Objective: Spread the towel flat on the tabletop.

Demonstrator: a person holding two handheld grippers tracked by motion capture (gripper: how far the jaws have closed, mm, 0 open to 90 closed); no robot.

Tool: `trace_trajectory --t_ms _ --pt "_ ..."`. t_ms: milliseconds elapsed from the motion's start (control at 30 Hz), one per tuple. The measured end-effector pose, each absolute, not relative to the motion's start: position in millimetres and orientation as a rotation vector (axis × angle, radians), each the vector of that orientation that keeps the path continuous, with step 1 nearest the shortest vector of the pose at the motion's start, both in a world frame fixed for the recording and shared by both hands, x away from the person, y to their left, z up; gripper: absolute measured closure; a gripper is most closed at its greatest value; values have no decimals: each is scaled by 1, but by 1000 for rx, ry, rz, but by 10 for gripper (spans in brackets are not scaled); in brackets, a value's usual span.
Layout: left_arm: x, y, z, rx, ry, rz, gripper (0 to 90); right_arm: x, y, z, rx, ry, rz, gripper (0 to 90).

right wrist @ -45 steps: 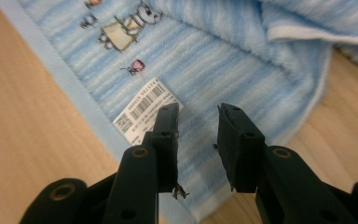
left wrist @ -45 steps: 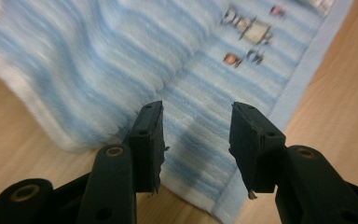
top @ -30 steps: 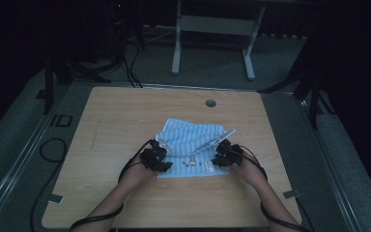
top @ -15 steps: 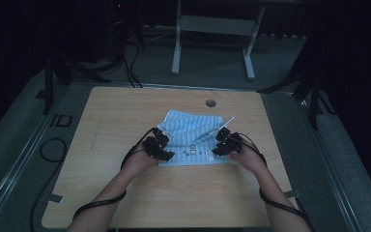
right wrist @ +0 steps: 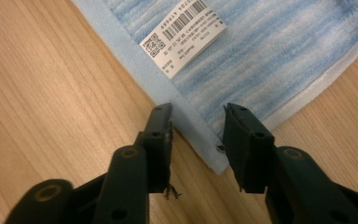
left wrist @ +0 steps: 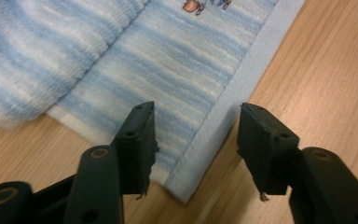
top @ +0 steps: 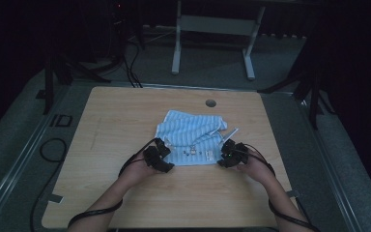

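Note:
A light-blue striped towel (top: 193, 137) lies rumpled on the wooden table (top: 106, 125), its near edge straight. My left gripper (top: 159, 157) is at the towel's near left corner. In the left gripper view this gripper (left wrist: 196, 112) is open, its jaws straddling the hemmed corner of the towel (left wrist: 168, 84). My right gripper (top: 229, 154) is at the near right corner. It (right wrist: 199, 111) is open too, with the towel's hem (right wrist: 205, 140) between its jaws. A white barcode label (right wrist: 184, 35) is sewn to the hem just ahead.
A round cable hole (top: 210, 103) sits near the table's far edge. A white desk frame (top: 212, 29) stands on the dark floor behind. Cables (top: 53, 150) run along the floor on the left. Bare wood surrounds the towel.
Both hands pushed forward with the towel's near edge half a second ago, then drew back slightly. The near edge now lies flatter and straighter on the table.

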State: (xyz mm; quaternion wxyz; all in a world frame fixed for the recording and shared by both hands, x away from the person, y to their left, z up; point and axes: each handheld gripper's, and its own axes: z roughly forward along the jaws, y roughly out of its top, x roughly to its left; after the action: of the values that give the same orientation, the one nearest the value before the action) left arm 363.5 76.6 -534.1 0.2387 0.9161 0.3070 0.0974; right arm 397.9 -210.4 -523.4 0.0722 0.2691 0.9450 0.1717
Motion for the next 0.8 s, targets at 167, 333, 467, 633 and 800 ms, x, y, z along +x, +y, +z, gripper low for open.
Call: trace_trajectory --t_ms 167,333,467,633,800 --pt "360 70 -533 2512 835 276 662 394 -210 -524 819 2833 528 769" --pt "360 65 -531 2515 856 278 845 389 -209 -524 824 2820 540 852" --pt "354 70 -516 2478 861 275 852 380 -210 -515 801 2820 547 856" --pt "331 78 -487 2457 804 268 851 354 -216 -487 728 2792 635 855" --pt "296 87 -472 2438 738 181 849 311 -224 -467 674 2780 708 853"
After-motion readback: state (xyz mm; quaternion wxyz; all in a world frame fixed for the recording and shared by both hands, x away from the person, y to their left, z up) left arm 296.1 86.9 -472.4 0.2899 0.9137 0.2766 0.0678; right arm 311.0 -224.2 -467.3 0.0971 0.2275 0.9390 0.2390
